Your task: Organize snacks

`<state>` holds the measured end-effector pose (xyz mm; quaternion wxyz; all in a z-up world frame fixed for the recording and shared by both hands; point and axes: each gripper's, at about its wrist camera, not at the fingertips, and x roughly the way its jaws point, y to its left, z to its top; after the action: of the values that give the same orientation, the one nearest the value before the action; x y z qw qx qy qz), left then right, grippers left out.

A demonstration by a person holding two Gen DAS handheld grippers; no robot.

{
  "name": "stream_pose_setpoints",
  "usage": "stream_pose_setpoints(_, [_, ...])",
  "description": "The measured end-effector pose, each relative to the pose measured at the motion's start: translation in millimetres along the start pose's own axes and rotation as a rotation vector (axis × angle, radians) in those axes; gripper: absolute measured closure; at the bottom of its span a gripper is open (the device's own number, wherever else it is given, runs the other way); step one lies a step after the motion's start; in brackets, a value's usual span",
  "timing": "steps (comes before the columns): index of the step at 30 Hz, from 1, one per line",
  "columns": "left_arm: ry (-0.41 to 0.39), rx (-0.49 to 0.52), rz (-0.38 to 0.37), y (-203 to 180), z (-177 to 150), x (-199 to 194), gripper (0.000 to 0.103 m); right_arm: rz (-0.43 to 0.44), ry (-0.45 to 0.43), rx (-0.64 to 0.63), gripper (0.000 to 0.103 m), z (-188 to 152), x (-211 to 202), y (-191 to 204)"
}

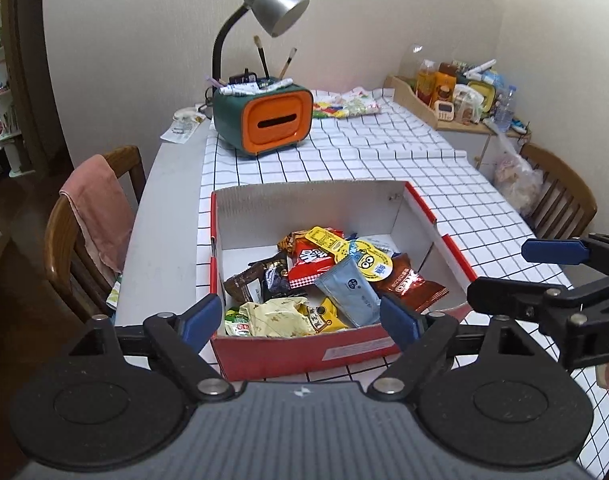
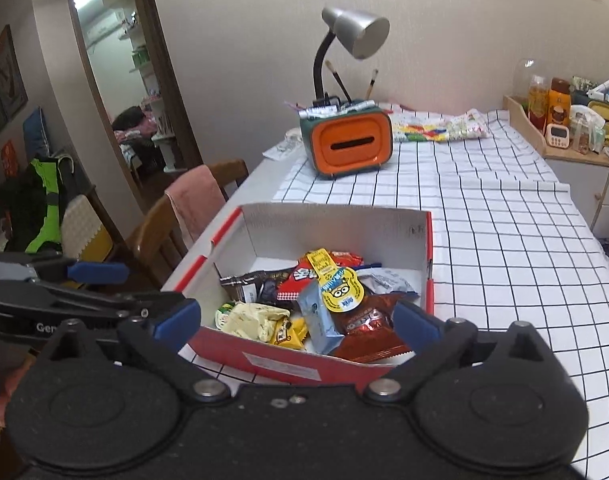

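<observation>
A red shoe box with a white inside stands on the checked tablecloth, holding several snack packets. Among them are a red packet, a light blue pouch, a yellow cartoon tag, a reddish-brown packet and a pale yellow packet. My left gripper hovers open at the box's near wall with nothing between its blue pads. My right gripper is wide open and empty, just right of the box.
An orange and green tissue box with pens and a silver desk lamp stand at the table's far end. A wooden tray of bottles sits at the far right. Wooden chairs flank the table, the left one draped with a pink towel.
</observation>
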<state>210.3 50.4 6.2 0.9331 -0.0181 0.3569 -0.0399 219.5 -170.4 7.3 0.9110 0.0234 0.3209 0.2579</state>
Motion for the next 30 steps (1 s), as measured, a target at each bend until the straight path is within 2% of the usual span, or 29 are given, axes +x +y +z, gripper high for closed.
stream_pose_setpoints(4, [-0.030,-0.012,-0.014,-1.0,-7.3,-13.1,0.000,-0.002,-0.008,-0.005,0.000,-4.7,-10.6,2.1])
stream_pose_setpoints(7, [-0.051,-0.013,-0.017,-2.9,-11.5,-21.6,0.000,-0.003,-0.019,-0.007,0.000,-8.3,-18.6,3.6])
stream_pose_setpoints(15, [-0.037,-0.051,-0.016,-3.4,-17.1,-32.0,0.000,-0.001,-0.043,-0.010,0.000,-14.0,-35.5,5.5])
stream_pose_setpoints(30, [-0.046,-0.022,0.007,-13.8,-22.7,-41.4,0.000,0.022,-0.037,0.010,0.000,-19.2,-41.3,4.9])
